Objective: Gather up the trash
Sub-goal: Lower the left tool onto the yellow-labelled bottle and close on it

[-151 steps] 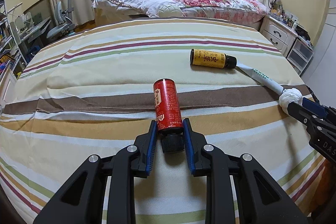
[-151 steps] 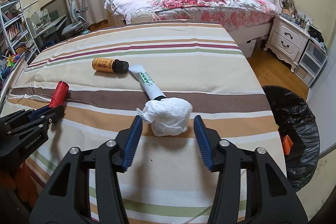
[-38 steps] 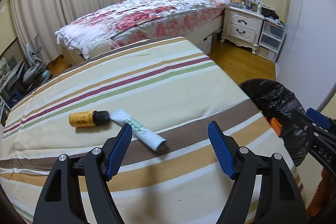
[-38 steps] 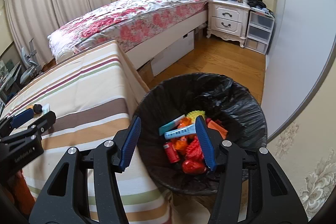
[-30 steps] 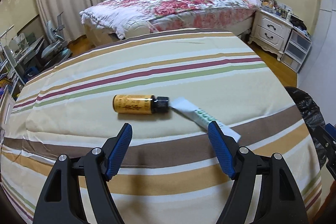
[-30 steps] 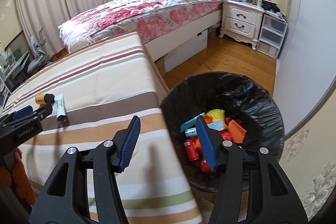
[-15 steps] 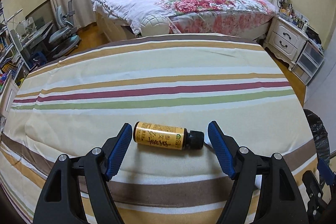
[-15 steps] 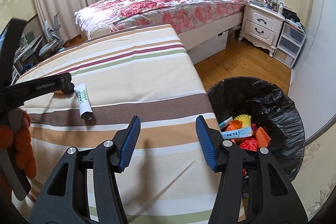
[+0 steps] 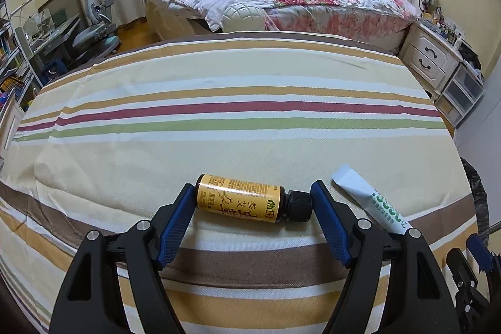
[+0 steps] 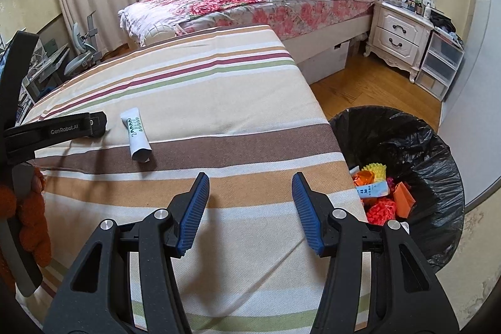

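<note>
From the left wrist, the left tongs (image 9: 252,202) stand spread around the yellow bottle (image 9: 239,202) lying crosswise on the striped surface (image 9: 219,115), so squeeze it end to end (squarely, or it rolls), while the right wrist shows the right tongs (image 10: 250,208) spread and empty beside the trash bin (image 10: 438,152).

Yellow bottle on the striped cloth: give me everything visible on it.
The yellow bottle is small, with a yellow-orange label printed in dark characters and a black ribbed screw cap, closed. It lies on its side on the striped cloth, cap pointing right in the left wrist view. It sits lengthwise between the open left gripper fingers, which flank its two ends; contact cannot be told. A white tube lies just right, apart from it.
</note>
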`<state>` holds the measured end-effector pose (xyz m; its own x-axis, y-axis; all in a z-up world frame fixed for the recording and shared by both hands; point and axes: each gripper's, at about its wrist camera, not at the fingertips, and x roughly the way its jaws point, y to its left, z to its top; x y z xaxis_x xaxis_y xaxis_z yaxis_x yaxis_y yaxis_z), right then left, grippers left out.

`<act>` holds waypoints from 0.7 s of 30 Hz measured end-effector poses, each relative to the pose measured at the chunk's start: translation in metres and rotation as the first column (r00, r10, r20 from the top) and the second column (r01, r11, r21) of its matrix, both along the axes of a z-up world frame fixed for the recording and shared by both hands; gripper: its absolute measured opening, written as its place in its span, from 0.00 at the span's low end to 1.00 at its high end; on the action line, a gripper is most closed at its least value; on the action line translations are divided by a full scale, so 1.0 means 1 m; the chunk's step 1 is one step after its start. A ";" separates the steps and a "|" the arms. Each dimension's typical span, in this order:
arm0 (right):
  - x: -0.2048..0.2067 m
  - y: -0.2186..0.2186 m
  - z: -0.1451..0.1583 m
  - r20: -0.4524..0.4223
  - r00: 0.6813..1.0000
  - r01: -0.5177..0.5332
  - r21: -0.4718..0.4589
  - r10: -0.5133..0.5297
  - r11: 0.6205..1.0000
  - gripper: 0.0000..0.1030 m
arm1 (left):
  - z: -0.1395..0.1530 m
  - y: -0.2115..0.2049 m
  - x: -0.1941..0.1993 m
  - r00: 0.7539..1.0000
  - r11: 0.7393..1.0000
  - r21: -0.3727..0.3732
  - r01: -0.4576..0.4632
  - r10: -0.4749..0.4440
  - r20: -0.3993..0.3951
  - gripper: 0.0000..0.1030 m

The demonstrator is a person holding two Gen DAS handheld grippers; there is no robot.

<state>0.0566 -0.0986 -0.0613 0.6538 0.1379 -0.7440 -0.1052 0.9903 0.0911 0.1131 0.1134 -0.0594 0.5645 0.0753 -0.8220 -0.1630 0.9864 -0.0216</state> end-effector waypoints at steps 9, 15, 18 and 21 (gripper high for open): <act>0.000 0.003 -0.002 -0.004 1.000 -0.007 -0.006 0.007 1.000 0.53 | 0.007 0.001 0.003 1.000 0.999 -0.032 -0.011 0.012 0.017 0.71; 0.000 0.004 -0.002 -0.003 1.000 -0.008 -0.005 0.008 1.000 0.54 | -0.003 0.006 0.004 1.000 1.000 -0.022 -0.019 0.019 -0.006 0.71; -0.001 0.005 -0.003 -0.003 1.000 -0.011 -0.007 0.011 1.000 0.58 | -0.007 0.009 -0.006 1.000 1.000 -0.015 -0.005 0.005 -0.011 0.71; -0.001 0.007 -0.003 -0.001 1.000 -0.012 -0.010 0.012 1.000 0.59 | -0.007 0.011 -0.015 1.000 1.000 -0.018 0.004 -0.004 -0.011 0.71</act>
<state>0.0556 -0.0917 -0.0646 0.6515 0.1387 -0.7459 -0.1172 0.9897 0.0817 0.0983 0.1248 -0.0661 0.5554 0.0584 -0.8295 -0.1594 0.9865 -0.0372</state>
